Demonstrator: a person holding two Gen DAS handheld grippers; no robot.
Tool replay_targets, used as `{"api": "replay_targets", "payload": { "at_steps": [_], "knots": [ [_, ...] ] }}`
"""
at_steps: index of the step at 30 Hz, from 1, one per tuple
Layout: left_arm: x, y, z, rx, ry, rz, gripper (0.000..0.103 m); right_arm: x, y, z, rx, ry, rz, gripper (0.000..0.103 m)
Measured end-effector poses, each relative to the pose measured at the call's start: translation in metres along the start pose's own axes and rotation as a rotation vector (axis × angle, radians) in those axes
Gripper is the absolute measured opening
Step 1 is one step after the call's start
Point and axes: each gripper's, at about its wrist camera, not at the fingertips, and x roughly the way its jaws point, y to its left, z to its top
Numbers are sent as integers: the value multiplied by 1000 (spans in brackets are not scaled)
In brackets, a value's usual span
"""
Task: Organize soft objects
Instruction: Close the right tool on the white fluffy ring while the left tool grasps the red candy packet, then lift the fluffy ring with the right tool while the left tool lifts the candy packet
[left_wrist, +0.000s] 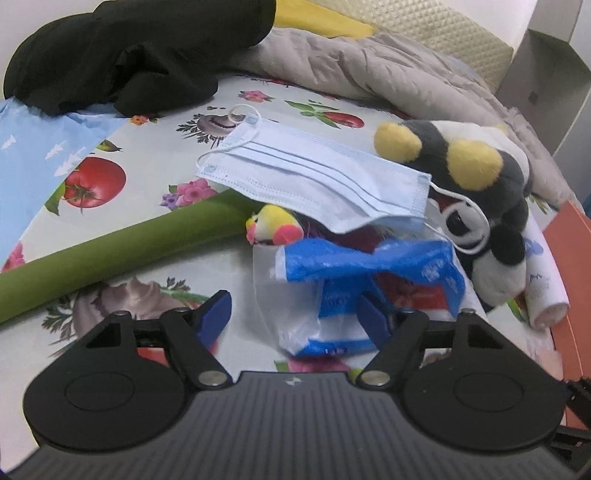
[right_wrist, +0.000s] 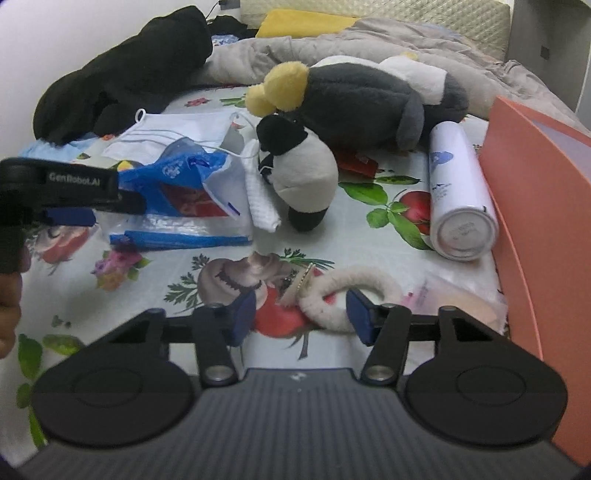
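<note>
My left gripper (left_wrist: 293, 314) is open, its jaws standing either side of a blue and white plastic bag (left_wrist: 332, 295) lying on the fruit-print cloth (left_wrist: 155, 173). A pale blue face mask (left_wrist: 317, 177) lies over a small yellow and pink plush (left_wrist: 273, 229) and a green foam tube (left_wrist: 110, 251). A grey, white and yellow plush toy (left_wrist: 480, 192) lies to the right. My right gripper (right_wrist: 301, 317) is open over a fluffy cream hair tie (right_wrist: 347, 295). The plush toy (right_wrist: 351, 110), the mask (right_wrist: 177, 129) and the bag (right_wrist: 177, 199) lie beyond it.
A white spray can (right_wrist: 458, 192) lies beside an orange box (right_wrist: 535, 206) at the right. A black garment (right_wrist: 122, 77) and a grey quilt (right_wrist: 406, 40) lie at the back. A blue sheet (left_wrist: 33, 155) lies at the left. The left gripper's body (right_wrist: 66, 192) shows at the left.
</note>
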Motion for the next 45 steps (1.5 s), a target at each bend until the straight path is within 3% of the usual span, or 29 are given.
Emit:
{"api": "replay_targets", "payload": {
  "at_steps": [2, 7, 13, 14, 24, 26, 39, 42, 44, 45],
  "knots": [
    [6, 2, 3, -15, -8, -5, 75, 5, 0, 1, -9, 5, 3, 50],
    [16, 8, 5, -57, -15, -26, 52, 11, -1, 3, -7, 17, 15, 29],
    [9, 4, 0, -71, -13, -53, 40, 0, 0, 2, -2, 27, 32, 19],
    [6, 3, -1, -73, -9, -52, 40, -3, 0, 1, -1, 28, 36, 12],
    [-45, -6, -36, -99, 8, -56, 28, -44, 4, -20, 14, 25, 53, 12],
    [-57, -7, -46, -114, 11, -56, 18, -53, 5, -26, 8, 21, 49, 12],
    [-108, -23, -104, -125, 103, -106, 16, -84, -7, -66, 65, 31, 29, 15],
    [-113, -29, -112, -98, 137, -135, 16, -90, -11, -69, 75, 29, 45, 21],
    [-117, -33, -114, -68, 147, -154, 19, -95, -13, -71, 70, 15, 55, 40],
    [-119, -34, -114, -56, 151, -159, 25, -98, -14, -72, 69, 9, 58, 43]
  ]
}}
